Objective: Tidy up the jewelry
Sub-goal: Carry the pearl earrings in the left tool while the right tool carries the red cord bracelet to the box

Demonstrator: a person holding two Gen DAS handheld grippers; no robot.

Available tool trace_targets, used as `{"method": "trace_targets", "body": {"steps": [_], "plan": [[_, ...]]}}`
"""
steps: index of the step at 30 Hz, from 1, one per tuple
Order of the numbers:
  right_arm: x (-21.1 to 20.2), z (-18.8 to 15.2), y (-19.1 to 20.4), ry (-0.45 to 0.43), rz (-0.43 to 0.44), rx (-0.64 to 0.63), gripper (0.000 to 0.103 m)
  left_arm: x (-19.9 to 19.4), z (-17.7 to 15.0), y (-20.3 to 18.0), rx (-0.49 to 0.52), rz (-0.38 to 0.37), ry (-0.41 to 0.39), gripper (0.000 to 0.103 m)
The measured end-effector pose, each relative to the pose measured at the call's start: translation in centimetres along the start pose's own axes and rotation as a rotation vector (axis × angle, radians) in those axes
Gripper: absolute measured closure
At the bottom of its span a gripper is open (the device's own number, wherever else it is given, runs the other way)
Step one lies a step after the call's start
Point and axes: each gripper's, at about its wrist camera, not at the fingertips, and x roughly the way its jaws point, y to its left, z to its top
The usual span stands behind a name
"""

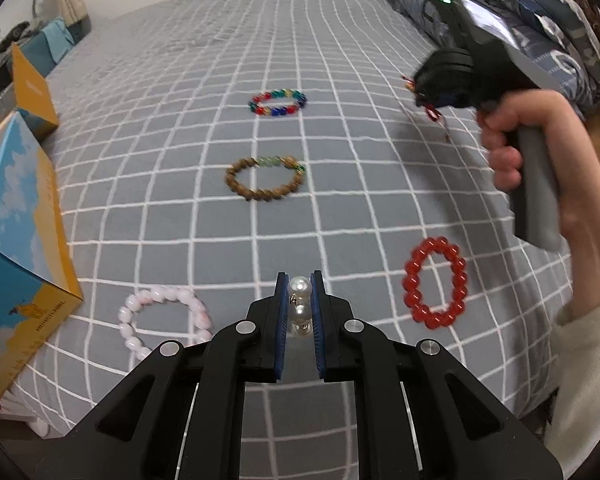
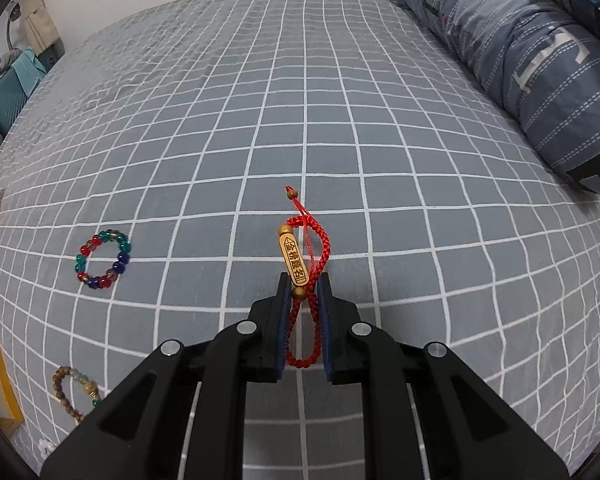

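We've got the left gripper clamped on a pearl bracelet above the bed: smooth beads, liable to slip. Our right gripper pinches a red braided cord bracelet, light and floppy, best taken by the braid.

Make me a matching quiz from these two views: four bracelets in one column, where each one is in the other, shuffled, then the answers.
Column one:
1. pearl bracelet
2. red cord bracelet
3. red bead bracelet
4. pink bead bracelet

Column two:
A. lying on the bed beside the blue and yellow box
B. pinched in the left claw
C. lying on the bed below the hand
D. pinched in the right claw

Pairs: 1-B, 2-D, 3-C, 4-A
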Motion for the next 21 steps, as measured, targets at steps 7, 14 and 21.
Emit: {"method": "trace_targets", "body": {"steps": [7,14,21], "plan": [[-2.5,-0.6,0.7,-0.033,-0.007,-0.016,0.091,-0.4,1.3,1.8,-0.040,0.024,-0.024,0.093],[-5.0,-1.2,2.0,-0.067,-0.007,-0.044,0.091,-0.7,2.5,3.4,-0.070,0.045,-0.038,0.093],[-6.9,-1.9,3.4,-0.090,-0.003,-0.066,0.091,-1.4,3.9,4.3,-0.082,0.066,-0.056,0.093]]}}
